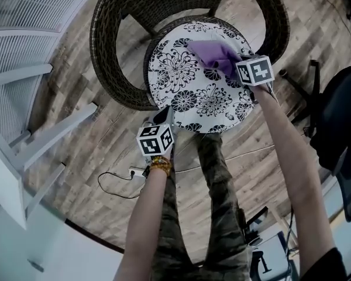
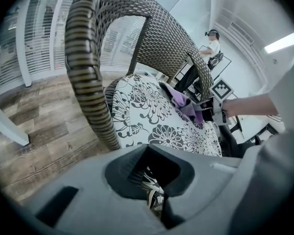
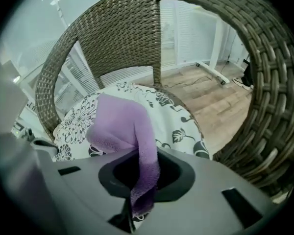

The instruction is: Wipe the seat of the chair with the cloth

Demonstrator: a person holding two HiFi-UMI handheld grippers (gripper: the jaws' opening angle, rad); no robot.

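A round black-and-white floral seat cushion [image 1: 187,92] lies in a brown wicker chair [image 1: 114,51]. A purple cloth [image 1: 213,54] rests on the cushion's far right part. My right gripper [image 1: 238,64] is shut on it, and in the right gripper view the cloth [image 3: 120,124] bunches up ahead of the right gripper [image 3: 137,209] over the cushion [image 3: 179,121]. My left gripper [image 1: 162,117] hovers at the cushion's near left edge, shut and holding nothing. The left gripper view looks over the left gripper [image 2: 161,210] to the cushion [image 2: 142,111] and the cloth [image 2: 181,102].
The wicker back and arms ring the seat [image 3: 264,82]. White slatted frames [image 1: 23,98] stand at the left. A black office chair [image 1: 339,116] is at the right. A cable [image 1: 114,186] lies on the wooden floor. A person [image 2: 213,43] sits far off.
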